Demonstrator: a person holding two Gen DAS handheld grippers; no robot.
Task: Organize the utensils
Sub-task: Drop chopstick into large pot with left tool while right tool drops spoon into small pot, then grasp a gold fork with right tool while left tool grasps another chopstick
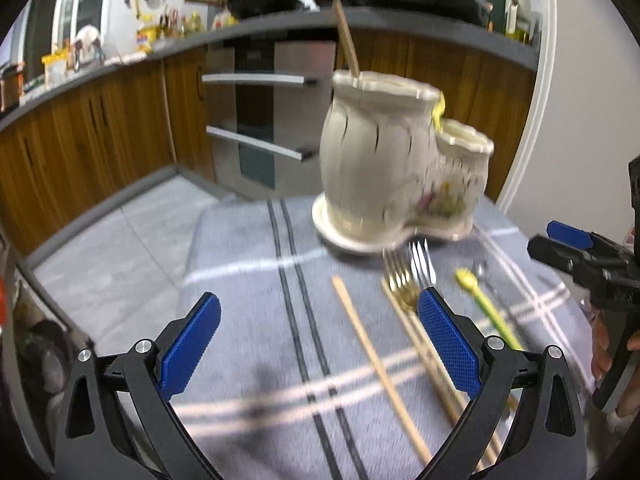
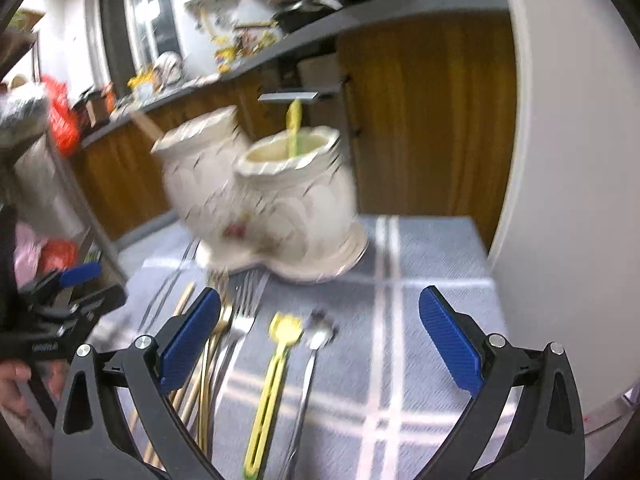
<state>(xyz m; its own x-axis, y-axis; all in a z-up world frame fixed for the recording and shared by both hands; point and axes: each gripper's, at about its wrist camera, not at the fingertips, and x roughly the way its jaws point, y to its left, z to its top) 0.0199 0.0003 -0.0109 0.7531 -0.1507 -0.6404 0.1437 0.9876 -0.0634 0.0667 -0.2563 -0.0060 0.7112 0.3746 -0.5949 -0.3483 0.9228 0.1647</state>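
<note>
Both Tongs Spread Above the Loose Utensils

Now, from the left wrist view, the left gripper (image 1: 319, 334) stands spread wide with nothing between its blue pads. The ceramic holder (image 1: 404, 168), a double pot, sits at about one o'clock on the checked cloth (image 1: 248, 280), with one wooden stick (image 1: 346, 40) already in its taller pot. A loose chopstick (image 1: 376, 356) lies at about five o'clock between the jaws; the gold fork (image 1: 400, 280) and silver fork (image 1: 422, 260) lie just beside the right pad. The green-handled spoon (image 1: 484, 304) lies farther toward three o'clock.

From the right wrist view, the right gripper (image 2: 320, 334) is likewise wide apart and empty. A green spoon (image 2: 276, 364) and a silver spoon (image 2: 314, 356) lie between the jaws at six o'clock; the holder stands at twelve o'clock.

The forks and sticks lie touching, so a closing pinch may catch two at once or skid a thin handle off. Both views are blurred, so aim could be off; brushing the holder might tip it.
</note>
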